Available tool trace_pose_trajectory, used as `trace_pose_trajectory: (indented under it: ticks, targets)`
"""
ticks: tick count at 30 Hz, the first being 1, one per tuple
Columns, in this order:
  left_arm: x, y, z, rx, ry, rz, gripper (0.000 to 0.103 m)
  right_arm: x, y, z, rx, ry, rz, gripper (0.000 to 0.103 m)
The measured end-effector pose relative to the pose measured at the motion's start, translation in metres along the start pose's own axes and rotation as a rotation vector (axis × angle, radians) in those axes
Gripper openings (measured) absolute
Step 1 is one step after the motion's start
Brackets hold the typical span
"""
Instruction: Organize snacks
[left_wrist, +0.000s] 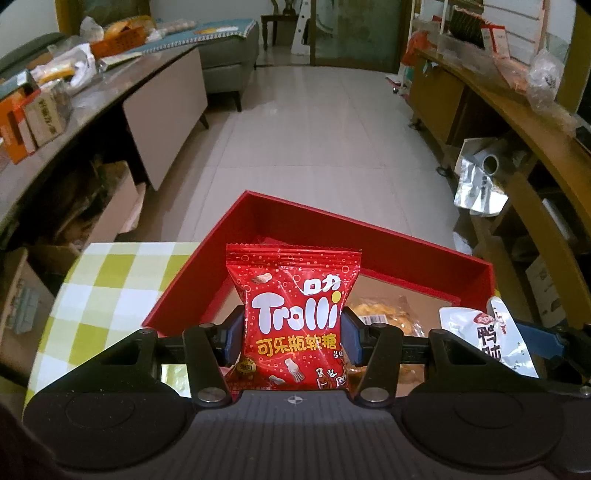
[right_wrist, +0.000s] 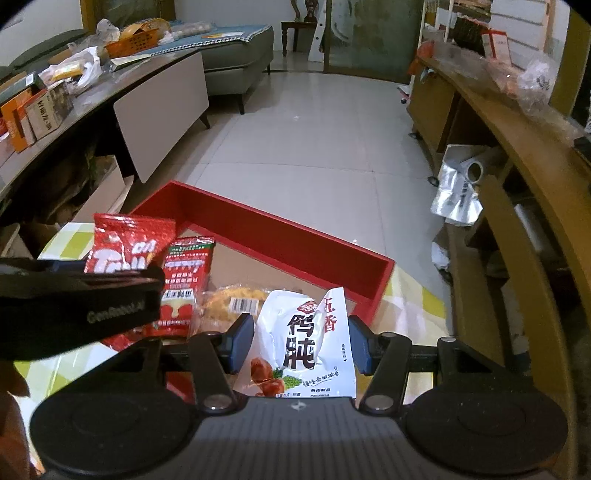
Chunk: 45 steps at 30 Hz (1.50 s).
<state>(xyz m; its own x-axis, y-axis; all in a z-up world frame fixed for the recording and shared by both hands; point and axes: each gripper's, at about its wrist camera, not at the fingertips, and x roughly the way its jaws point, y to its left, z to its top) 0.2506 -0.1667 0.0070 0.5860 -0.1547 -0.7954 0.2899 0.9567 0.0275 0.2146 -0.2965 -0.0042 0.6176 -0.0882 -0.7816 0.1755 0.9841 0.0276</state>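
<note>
You have two hand-held grippers at work, and each carries one packet. Your left hand-held gripper (left_wrist: 293, 334) is clamped on a glossy red Trolli gummy packet (left_wrist: 293, 317), its two blue pads (left_wrist: 233, 338) pressing the packet's sides, so the packet stands upright between the fingers and rises above them. Your right hand-held gripper (right_wrist: 301, 341) is likewise closed on a white foil snack pouch with black characters (right_wrist: 303, 339), held upright between its blue pads (right_wrist: 242, 341), the top of the pouch crumpled. Just beyond both sets of fingertips lies one shallow red rectangular box (left_wrist: 369, 236) with a brown cardboard floor, open at the top, resting on the counter covered in a yellow-green and white checked cloth (left_wrist: 110, 295). Inside the box, ahead of and between your two hand-held grippers, you can count two packets lying flat: one clear bag of golden fried snacks with a barcode label (right_wrist: 236, 301) and, to its left, one red and green printed sachet (right_wrist: 186, 280), which sits beside the left hand-held gripper's packet in the right wrist view. That makes four snack packets in all, two held and two in the box. The Trolli packet hangs over the box's near left part, the white pouch over its near right edge.
</note>
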Motion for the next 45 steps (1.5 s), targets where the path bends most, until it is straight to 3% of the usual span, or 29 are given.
trace_pose_trajectory:
  ticks: [8,13,28,45]
  targets:
    - [0.027,0.005,0.001,0.009,0.041,0.03,0.063,0.031,0.01,0.001,-0.021,0.033,0.002,0.065]
    - [0.026,0.003,-0.002,0.047,0.026,0.064,0.081,0.034,0.009,-0.001,-0.031,0.046,-0.016,0.066]
    - [-0.011,0.012,-0.015,0.049,0.004,0.084,0.083,-0.014,0.022,-0.011,-0.119,-0.009,-0.047,0.067]
    - [-0.053,0.028,-0.063,0.117,0.016,0.075,0.083,-0.047,0.041,-0.06,-0.212,0.051,-0.017,0.067]
